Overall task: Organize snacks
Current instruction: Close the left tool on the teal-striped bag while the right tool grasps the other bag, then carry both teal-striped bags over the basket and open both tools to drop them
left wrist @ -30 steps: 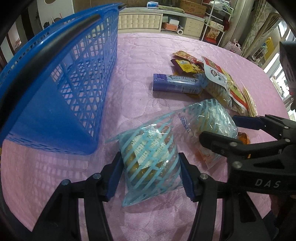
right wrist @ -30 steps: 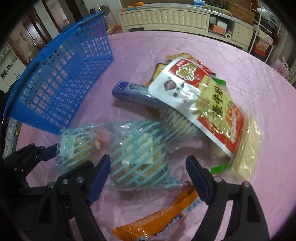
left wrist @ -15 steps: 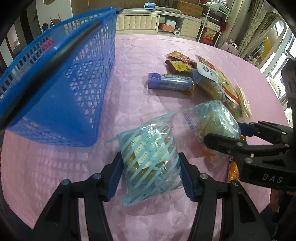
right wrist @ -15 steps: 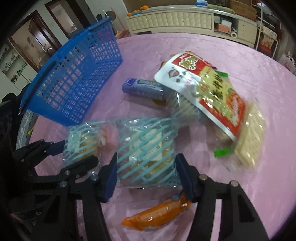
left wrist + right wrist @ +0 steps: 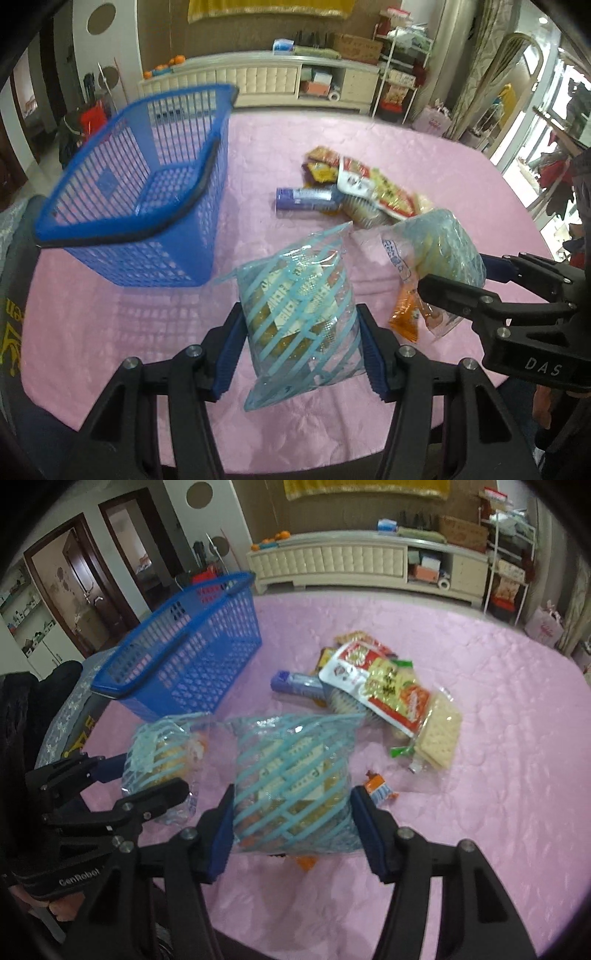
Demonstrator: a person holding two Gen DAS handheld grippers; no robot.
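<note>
My left gripper [image 5: 300, 328] is shut on a clear snack bag with light-blue stripes [image 5: 299, 314] and holds it above the pink tablecloth. My right gripper [image 5: 291, 805] is shut on a second striped bag [image 5: 291, 775], also lifted. Each gripper shows in the other's view: the right gripper [image 5: 476, 277] with its bag [image 5: 439, 236], and the left gripper [image 5: 122, 775] with its bag [image 5: 159, 749]. The blue mesh basket [image 5: 155, 266] stands to the left, open side up, its inside bare where visible.
An orange sachet [image 5: 404, 314] lies on the cloth under the right-hand bag. Behind it is a pile: a purple tube [image 5: 295, 683], a red and white pouch [image 5: 373, 679], crackers [image 5: 439, 734] and small packets. The table edge runs close below both grippers.
The right gripper's jaws closed on the second striped bag. Both grippers then rose and drew back with their bags, so the basket's open top and more of the room now show.
</note>
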